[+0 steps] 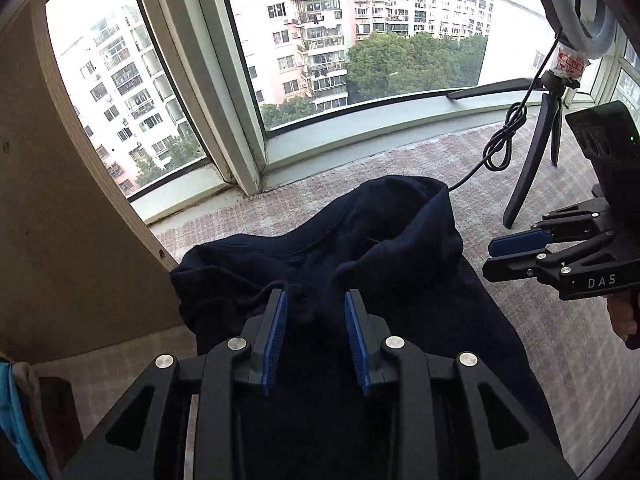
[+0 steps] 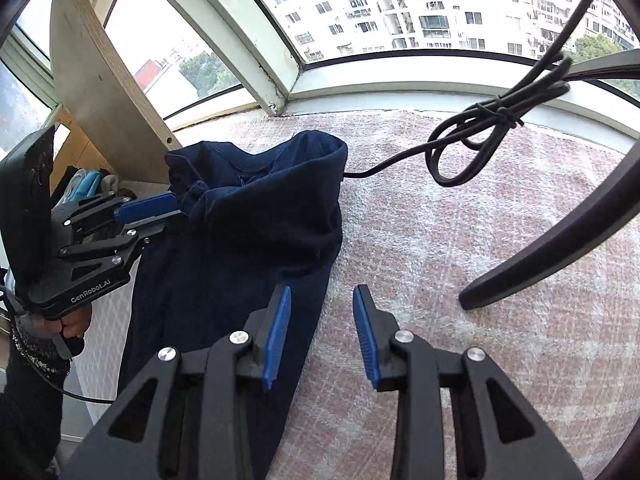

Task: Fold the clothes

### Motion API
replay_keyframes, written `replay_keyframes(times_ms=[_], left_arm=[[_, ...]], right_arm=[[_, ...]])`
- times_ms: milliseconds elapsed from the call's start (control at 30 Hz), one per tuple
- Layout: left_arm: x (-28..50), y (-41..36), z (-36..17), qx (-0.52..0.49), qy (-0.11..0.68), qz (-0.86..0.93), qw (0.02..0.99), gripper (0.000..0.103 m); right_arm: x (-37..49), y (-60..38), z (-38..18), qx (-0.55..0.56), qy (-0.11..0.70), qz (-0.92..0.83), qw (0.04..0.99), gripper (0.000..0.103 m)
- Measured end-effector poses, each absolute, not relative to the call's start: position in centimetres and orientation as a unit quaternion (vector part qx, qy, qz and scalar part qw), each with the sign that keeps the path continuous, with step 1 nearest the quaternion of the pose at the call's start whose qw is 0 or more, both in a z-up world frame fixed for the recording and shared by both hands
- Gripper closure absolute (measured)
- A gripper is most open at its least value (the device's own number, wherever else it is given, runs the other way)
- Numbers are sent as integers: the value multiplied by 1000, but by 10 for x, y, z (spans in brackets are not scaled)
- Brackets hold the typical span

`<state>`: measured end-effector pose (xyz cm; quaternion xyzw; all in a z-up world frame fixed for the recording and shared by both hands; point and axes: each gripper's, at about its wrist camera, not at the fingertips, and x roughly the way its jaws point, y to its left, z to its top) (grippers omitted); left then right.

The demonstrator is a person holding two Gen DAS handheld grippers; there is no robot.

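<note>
A dark navy garment [image 1: 320,256] lies bunched on the pink-and-white checked cloth [image 1: 540,360], its far end standing up in a hump. My left gripper [image 1: 316,300] is open, its blue pads over the garment's near folds with nothing between them. It shows in the right wrist view [image 2: 160,212] at the garment's [image 2: 256,216] left edge. My right gripper [image 2: 322,294] is open and empty, at the garment's right edge over the cloth. It also shows in the left wrist view [image 1: 508,256], right of the garment and apart from it.
A black tripod [image 1: 536,152] with a ring light stands at the far right, one leg close in the right wrist view [image 2: 560,232]. Its knotted black cable [image 2: 480,140] trails to the garment. A wooden panel [image 1: 60,220] stands left. Window frames [image 1: 248,152] close the back.
</note>
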<state>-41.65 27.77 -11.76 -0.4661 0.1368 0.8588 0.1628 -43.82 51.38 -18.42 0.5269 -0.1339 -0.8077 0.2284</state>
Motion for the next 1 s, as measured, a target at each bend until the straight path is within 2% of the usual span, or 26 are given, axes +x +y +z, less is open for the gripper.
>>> replay_keyframes(times_ms=[133,300,367,400,433,567,667,700,733,800,900,1000], left_arm=[[-439,307,-96,-467,106,837,265,67],[-468,370,-139,-517,166,783,304,67],[-473,377,-153,-534,172,767,313,85],[-476,379,-158,-540,170,760,319,100],[-478,376,-155,-535,165,766,316,100],[-488,353,-132,-505,106,794,323,101],[-495,345,-131,-507,99,793,323,101],[-497,345,-136,-511,103,791,319,97],[-501,343,-140,-519,107,790,307,93],[-509,340,-148,-535,117,788,281,88],[-506,305,-123,-502,87,819,264,84],[-482,285,-124,-508,91,817,259,83]], right_arm=[[-439,509,-197,526,-130,-808,233,71],[-432,510,-197,513,-125,-817,230,70],[-431,510,-196,511,-122,-819,232,70],[-430,510,-196,509,-120,-820,233,70],[-429,510,-195,507,-117,-821,233,70],[-432,509,-193,499,-110,-827,234,70],[-436,508,-193,498,-116,-825,241,71],[-436,507,-192,498,-112,-825,243,74],[-436,506,-192,502,-104,-824,239,98],[-434,508,-192,514,-90,-824,221,99],[-429,521,-182,514,-67,-836,178,99],[-427,530,-162,483,-53,-860,157,95]])
